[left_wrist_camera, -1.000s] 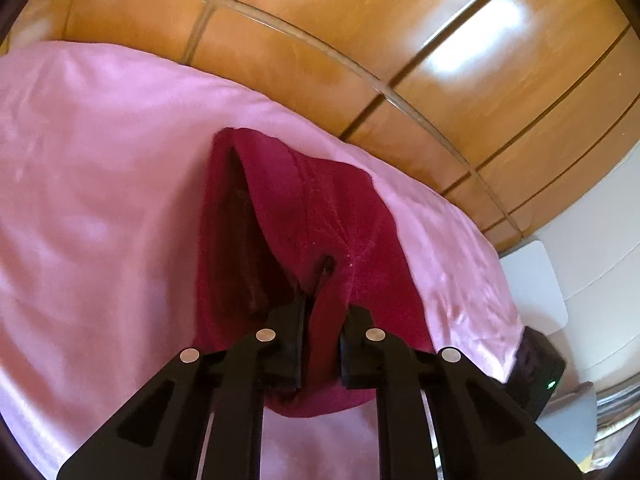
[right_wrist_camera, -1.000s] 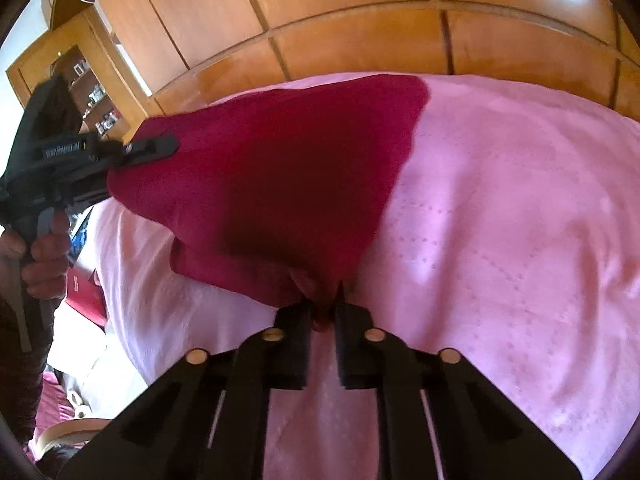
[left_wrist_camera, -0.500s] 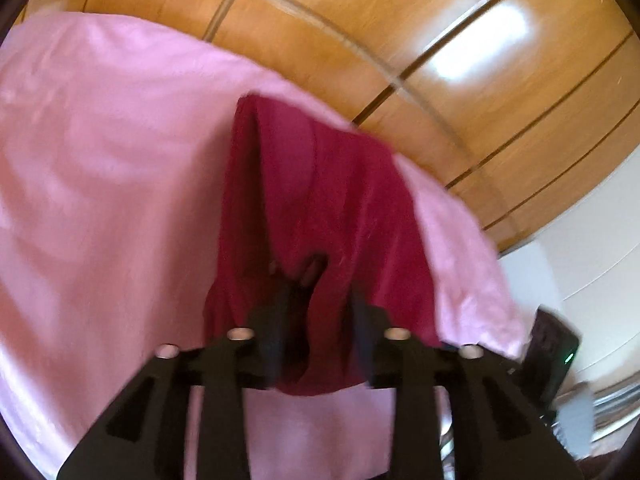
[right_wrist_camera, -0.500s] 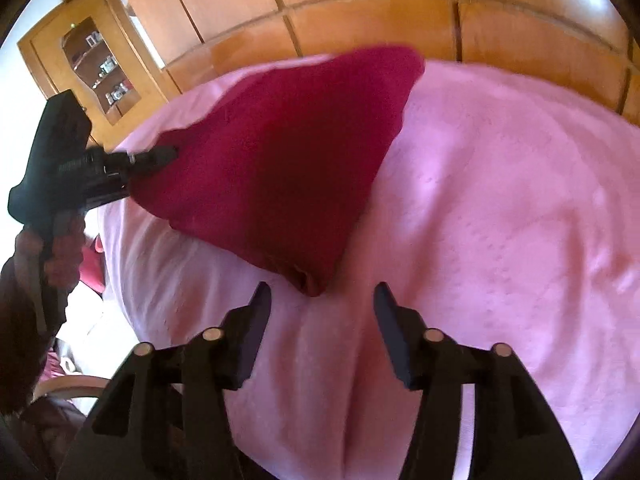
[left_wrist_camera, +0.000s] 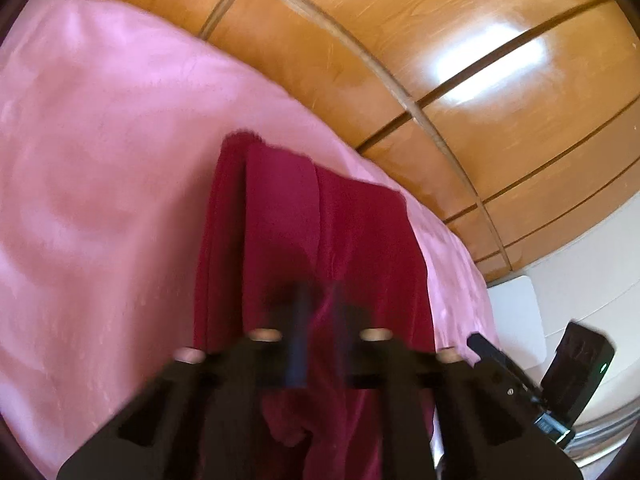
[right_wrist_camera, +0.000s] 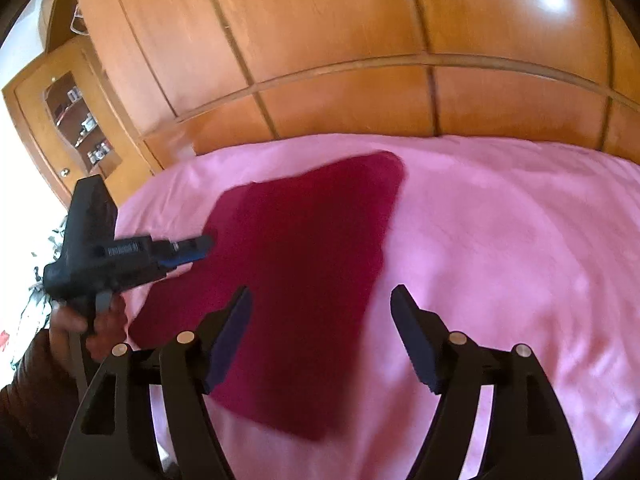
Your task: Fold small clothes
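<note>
The dark red cloth (right_wrist_camera: 308,280) lies in the middle of the right wrist picture, spread on the pink bedspread (right_wrist_camera: 500,240), and it looks folded over at least once. In the left wrist picture the red cloth fills the lower middle, and you can see its layers stacked near the top edge. The left gripper (left_wrist_camera: 320,312) is blurry, but its two fingers sit close together with red cloth between them, so it looks like it is pinching the cloth's near edge. The right gripper (right_wrist_camera: 320,336) has its fingers spread wide apart with nothing in them, and it hangs over the lower part of the cloth. What could go wrong? If the left gripper pulls while only one side is held, the cloth may drag and the neat fold may slide open. The bedspread is soft, so it might bunch up too. If the right gripper closes too low, it could grab the bedspread with the cloth. Behind the bed stands a shiny wooden headboard (right_wrist_camera: 360,80), in the top of both pictures.
</note>
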Motion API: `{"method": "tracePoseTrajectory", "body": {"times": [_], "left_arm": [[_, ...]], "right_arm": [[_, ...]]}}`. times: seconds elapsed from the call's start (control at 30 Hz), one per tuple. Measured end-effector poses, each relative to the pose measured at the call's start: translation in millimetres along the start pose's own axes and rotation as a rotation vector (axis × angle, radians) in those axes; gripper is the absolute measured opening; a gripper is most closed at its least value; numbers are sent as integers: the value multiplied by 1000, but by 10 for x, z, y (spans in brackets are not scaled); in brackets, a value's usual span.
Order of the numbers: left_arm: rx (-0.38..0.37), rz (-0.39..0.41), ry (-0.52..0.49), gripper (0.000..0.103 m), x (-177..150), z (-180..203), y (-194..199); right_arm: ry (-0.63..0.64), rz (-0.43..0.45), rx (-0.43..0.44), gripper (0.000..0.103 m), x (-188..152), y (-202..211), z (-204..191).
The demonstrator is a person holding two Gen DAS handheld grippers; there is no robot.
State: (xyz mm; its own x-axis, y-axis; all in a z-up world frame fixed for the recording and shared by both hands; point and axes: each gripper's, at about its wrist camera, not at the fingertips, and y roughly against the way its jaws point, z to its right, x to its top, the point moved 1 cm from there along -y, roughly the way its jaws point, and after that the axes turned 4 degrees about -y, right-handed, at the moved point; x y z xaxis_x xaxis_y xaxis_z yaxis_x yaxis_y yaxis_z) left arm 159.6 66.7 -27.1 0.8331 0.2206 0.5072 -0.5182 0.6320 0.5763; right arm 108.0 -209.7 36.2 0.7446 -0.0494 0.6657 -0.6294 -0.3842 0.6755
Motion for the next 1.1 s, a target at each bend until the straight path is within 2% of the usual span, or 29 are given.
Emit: {"method": "tracePoseTrajectory", "body": {"times": [0.17,0.23,0.3,0.33,0.37,0.43,0.47,0.6,0.67,0.73,0.93,1.0,1.1], "left_arm": [[50,115,-118,0,-81,197,333],[72,113,-122,0,-96,156,382],[56,93,-71,0,-79,29,367],[40,81,-45,4,-77,-40,355],[16,70,-20,25,-70,-105,344],[-29,63,31,49,-62,-179,306],[-45,54,38,49,-56,-184,276],[-28,11,40,48,-21,-189,82],[-15,-6,4,20,-5,-122,22],[16,12,-53,8,-14,-45,61],[72,143,-162,6,37,171,444],[138,142,-202,6,53,184,434],[256,79,-211,6,12,52,213]], "right_arm": [[85,-1,-51,70,47,-386,-283],[102,-19,-74,68,-27,-490,-344],[130,-4,-117,69,-105,-520,-388],[135,-2,-116,69,-124,-494,-393],[136,-4,-113,69,-128,-480,-386],[140,-10,-109,70,-120,-460,-364],[140,-12,-109,71,-115,-462,-358],[138,-15,-106,71,-120,-441,-360],[141,-12,-106,72,-120,-407,-360],[142,-2,-107,72,-115,-362,-352],[160,40,-82,72,-28,-234,-378],[189,25,-76,72,-48,-316,-442],[223,-29,-78,74,-208,-590,-553]]}}
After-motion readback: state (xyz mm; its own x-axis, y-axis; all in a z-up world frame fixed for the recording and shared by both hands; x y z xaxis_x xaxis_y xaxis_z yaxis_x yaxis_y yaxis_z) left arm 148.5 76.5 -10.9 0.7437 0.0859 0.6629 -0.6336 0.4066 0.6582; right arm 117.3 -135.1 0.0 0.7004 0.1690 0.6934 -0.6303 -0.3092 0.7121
